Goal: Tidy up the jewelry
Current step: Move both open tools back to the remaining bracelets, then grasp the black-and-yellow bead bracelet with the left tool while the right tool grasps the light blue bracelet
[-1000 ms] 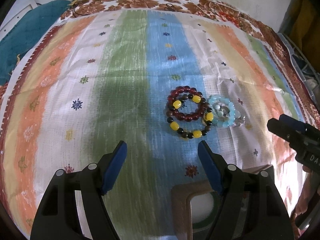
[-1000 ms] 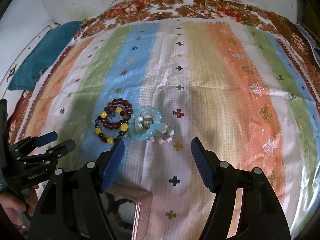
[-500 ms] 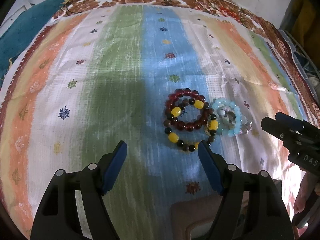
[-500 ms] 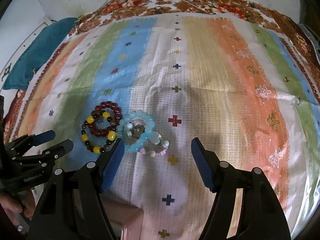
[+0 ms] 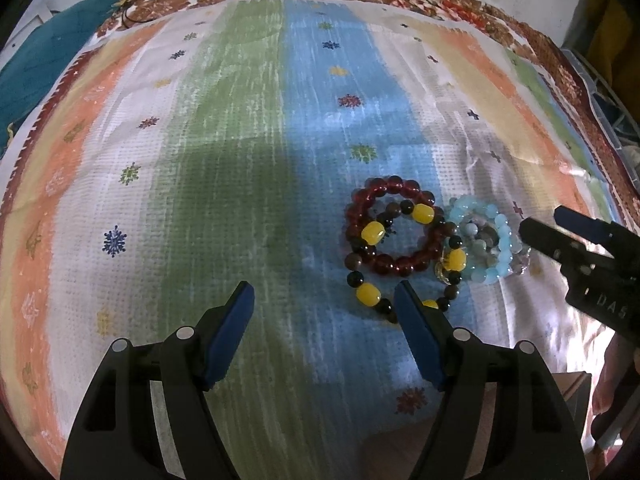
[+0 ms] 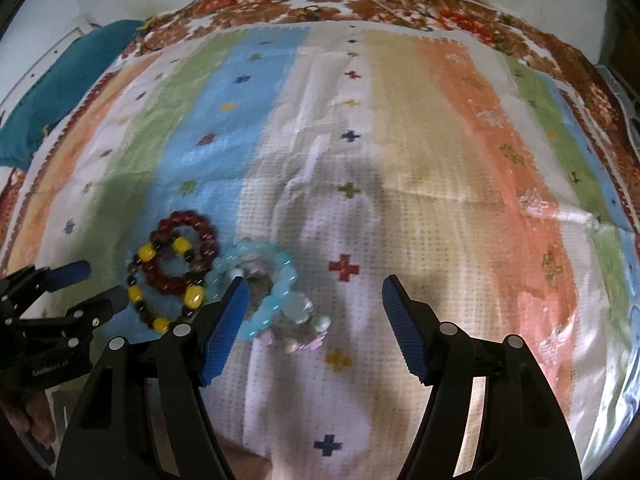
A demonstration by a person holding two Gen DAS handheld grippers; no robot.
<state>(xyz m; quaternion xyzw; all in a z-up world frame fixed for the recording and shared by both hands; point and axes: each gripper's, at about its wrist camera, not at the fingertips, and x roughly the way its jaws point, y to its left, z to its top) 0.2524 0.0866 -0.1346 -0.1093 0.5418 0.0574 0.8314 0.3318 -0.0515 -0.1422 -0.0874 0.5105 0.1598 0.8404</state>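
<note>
On the striped cloth, a cluster of bead bracelets is lying in a tight pile, all touching or overlapping. Dark red bracelet is sitting on the blue stripe, overlapping the yellow-and-dark bead bracelet, which is looping under and through it. Light blue bracelet is lying just to the right of those two, touching them, with a pale pink/clear bead strand tucked against its near side.

Left gripper is hovering low over the green/blue stripes, jaws spread wide, gripping nothing; its right finger is overlapping the near edge of the yellow-and-dark bracelet in view, contact cannot be told. Right gripper is also sitting wide open with nothing between the fingers; its left finger is lying over the light blue bracelet in the right wrist view, blur is hiding whether they are touching.

Each gripper is showing up at the edge of the other's camera, flanking the pile from both sides.

Teal fabric is lying at the far left corner, beyond the floral border.
</note>
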